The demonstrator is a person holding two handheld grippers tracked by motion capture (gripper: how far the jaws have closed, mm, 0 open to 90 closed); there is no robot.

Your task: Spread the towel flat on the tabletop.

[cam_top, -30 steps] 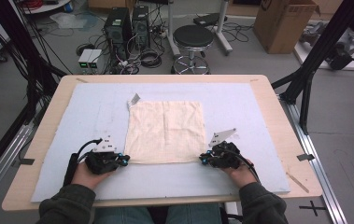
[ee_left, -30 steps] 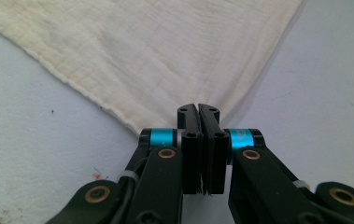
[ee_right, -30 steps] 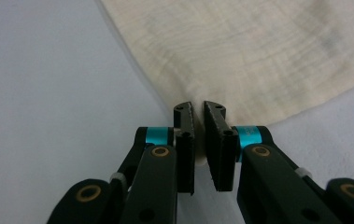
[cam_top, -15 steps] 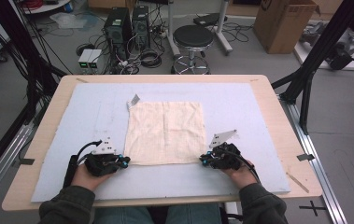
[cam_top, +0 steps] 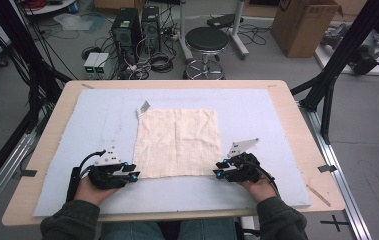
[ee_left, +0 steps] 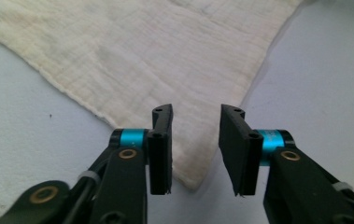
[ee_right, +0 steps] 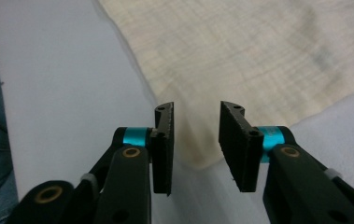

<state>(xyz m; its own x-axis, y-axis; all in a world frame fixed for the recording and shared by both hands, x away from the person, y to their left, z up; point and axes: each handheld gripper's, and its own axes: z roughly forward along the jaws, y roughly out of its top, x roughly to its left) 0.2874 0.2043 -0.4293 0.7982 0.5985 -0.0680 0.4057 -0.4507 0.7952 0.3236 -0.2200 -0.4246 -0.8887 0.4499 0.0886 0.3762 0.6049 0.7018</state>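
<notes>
A cream cloth (cam_top: 177, 142) lies flat in the middle of the high view, on a pale blue mat (cam_top: 257, 107) that covers the wooden table (cam_top: 287, 100). The left gripper (cam_top: 133, 172) sits at the cloth's lower left corner and the right gripper (cam_top: 219, 168) at its lower right corner. Each pair of jaws has just been opening and now stands apart, with a cloth corner lying between them, unpinched, on the mat

Cream, faintly checked cloth (cam_top: 177, 142) on pale blue mat (cam_top: 257, 110); black tools, teal accents
</notes>
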